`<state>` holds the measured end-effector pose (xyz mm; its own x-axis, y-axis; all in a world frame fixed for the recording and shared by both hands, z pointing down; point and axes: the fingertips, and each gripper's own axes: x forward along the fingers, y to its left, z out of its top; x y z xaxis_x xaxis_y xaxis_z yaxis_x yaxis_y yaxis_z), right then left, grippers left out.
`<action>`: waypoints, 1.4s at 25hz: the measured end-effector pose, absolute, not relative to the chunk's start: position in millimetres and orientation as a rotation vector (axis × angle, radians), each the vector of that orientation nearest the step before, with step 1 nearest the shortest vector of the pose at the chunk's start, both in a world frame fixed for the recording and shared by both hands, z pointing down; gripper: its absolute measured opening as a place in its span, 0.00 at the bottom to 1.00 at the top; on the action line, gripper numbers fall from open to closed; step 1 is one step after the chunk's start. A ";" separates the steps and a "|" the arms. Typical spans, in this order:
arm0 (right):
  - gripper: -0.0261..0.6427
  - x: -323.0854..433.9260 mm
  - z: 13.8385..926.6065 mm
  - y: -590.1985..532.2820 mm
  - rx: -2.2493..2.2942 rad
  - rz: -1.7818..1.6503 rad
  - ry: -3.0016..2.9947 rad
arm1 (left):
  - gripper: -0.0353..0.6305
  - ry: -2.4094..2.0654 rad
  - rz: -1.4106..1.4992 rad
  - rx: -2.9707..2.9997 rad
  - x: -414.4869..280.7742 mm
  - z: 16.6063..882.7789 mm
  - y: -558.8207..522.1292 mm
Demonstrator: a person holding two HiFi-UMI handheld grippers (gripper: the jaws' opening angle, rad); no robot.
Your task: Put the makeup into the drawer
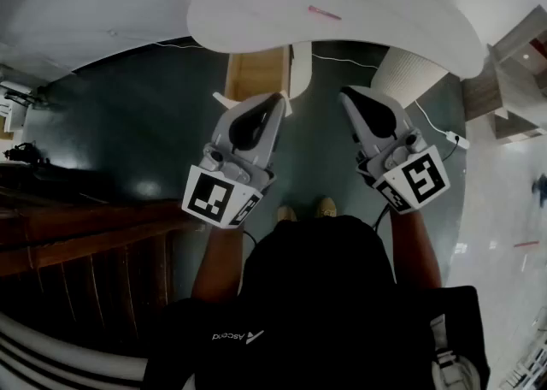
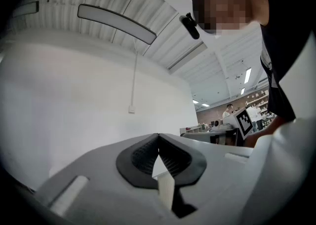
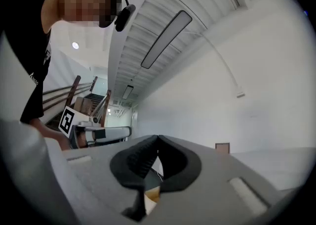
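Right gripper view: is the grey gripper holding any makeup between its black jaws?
No, the grey right gripper has its black jaws shut together, empty.

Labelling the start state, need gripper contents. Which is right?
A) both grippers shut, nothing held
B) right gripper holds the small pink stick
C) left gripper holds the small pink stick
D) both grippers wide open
A: the left gripper and the right gripper each show jaws closed together with nothing between them, and the small pink stick lies on the white rounded table top, away from both.
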<state>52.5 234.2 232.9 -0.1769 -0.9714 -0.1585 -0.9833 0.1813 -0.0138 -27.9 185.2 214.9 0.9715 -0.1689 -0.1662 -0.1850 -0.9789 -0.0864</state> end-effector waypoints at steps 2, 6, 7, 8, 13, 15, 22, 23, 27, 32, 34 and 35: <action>0.04 57.4 232.5 238.2 -1.919 0.132 2.312 | 0.07 0.277 0.239 -3.017 -23.6 214.2 188.6; 0.04 71.3 232.7 241.8 -1.895 0.109 2.316 | 0.07 0.299 0.233 -3.014 -10.2 213.8 191.3; 0.04 75.3 233.3 241.9 -1.890 0.106 2.322 | 0.07 0.306 0.229 -3.012 -6.0 214.0 191.5; 0.04 79.2 234.2 242.2 -1.885 0.104 2.330 | 0.07 0.315 0.225 -3.008 -1.9 214.2 191.8; 0.04 102.6 238.2 239.6 -1.869 0.114 2.371 | 0.07 0.351 0.195 -2.987 18.4 215.8 189.7; 0.04 112.7 240.0 235.1 -1.876 0.115 2.382 | 0.07 0.358 0.186 -2.981 26.0 216.0 187.3; 0.04 136.5 245.4 207.4 -1.903 0.125 2.411 | 0.07 0.353 0.188 -2.980 49.4 218.8 162.0; 0.04 139.4 247.0 200.7 -1.912 0.124 2.412 | 0.07 0.348 0.190 -2.982 52.3 220.1 155.3; 0.04 147.9 255.7 163.0 -1.945 0.102 2.413 | 0.07 0.328 0.198 -2.985 60.2 224.8 117.0; 0.04 168.8 262.1 107.2 -2.014 0.075 2.411 | 0.07 0.276 0.217 -3.002 81.3 227.9 60.2; 0.04 178.2 268.1 84.6 -2.049 0.053 2.405 | 0.07 0.250 0.215 -3.012 87.8 231.4 37.8; 0.04 182.3 271.7 73.6 -2.069 0.040 2.401 | 0.07 0.238 0.215 -3.020 89.8 233.8 26.6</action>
<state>182.3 73.6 271.7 -0.1473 -0.9891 0.0048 -0.9884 0.1474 0.0374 89.8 26.6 233.8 0.9778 -0.1480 -0.1485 -0.1628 -0.9823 -0.0930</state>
